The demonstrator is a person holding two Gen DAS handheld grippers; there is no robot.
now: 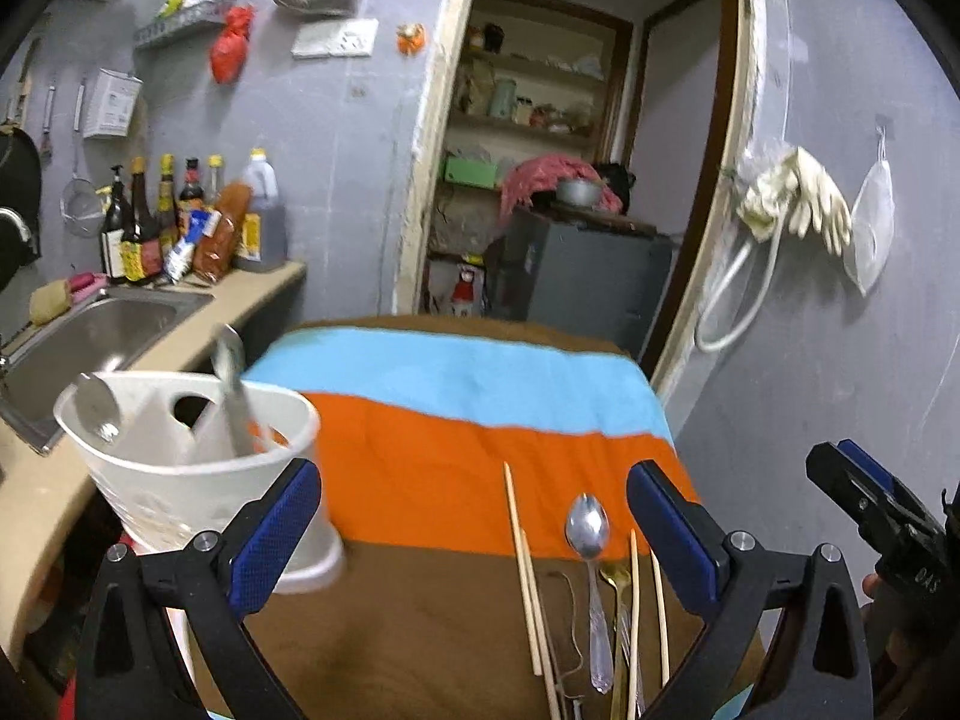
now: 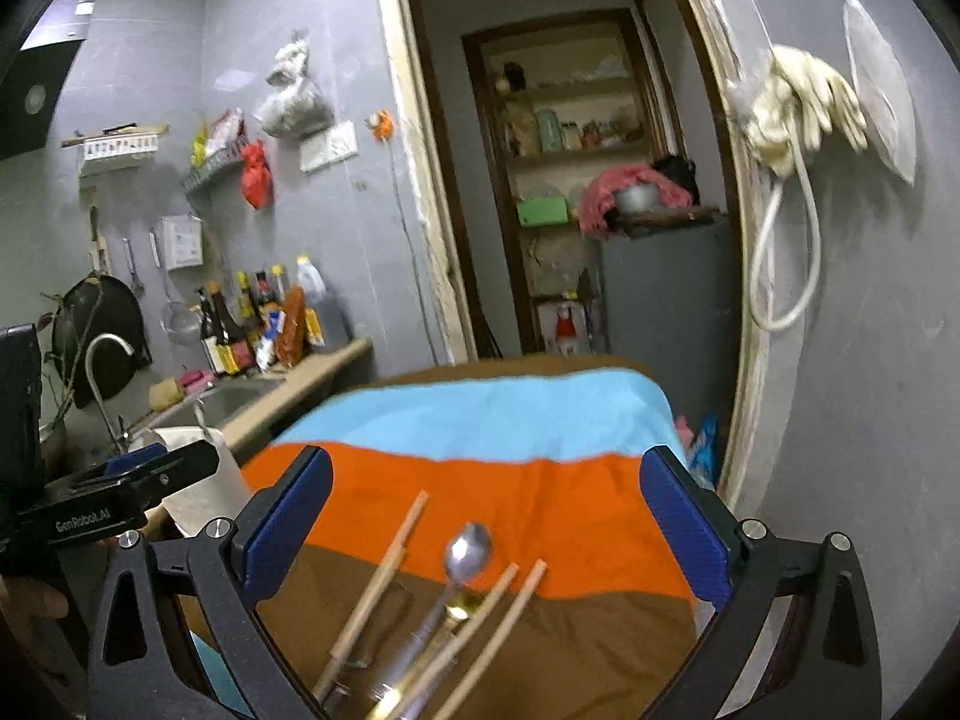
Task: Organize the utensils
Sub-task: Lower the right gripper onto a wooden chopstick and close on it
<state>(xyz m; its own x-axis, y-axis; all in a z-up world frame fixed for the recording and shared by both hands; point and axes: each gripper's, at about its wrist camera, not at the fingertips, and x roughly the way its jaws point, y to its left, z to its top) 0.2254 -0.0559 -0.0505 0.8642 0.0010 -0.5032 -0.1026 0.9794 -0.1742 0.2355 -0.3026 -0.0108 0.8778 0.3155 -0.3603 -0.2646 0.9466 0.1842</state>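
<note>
Black two-finger grippers with blue pads

Left gripper (image 1: 474,522) and right gripper (image 2: 486,519) share black triangular-cutout frames, silver screws and dimpled blue pads (image 1: 279,531); white "GenRobot.AI" lettering marks the left one's side.

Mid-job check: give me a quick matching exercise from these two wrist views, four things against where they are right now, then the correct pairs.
Things:
1. silver spoon
2. white utensil holder
3. pale rubber gloves
4. sauce bottles

Places:
A. hanging on the wall right of the doorway
B. standing on the counter behind the sink
C. lying on the striped cloth among chopsticks
D. at the cloth's left edge, metal utensils standing inside

Pairs: 1-C, 2-D, 3-A, 4-B
</note>
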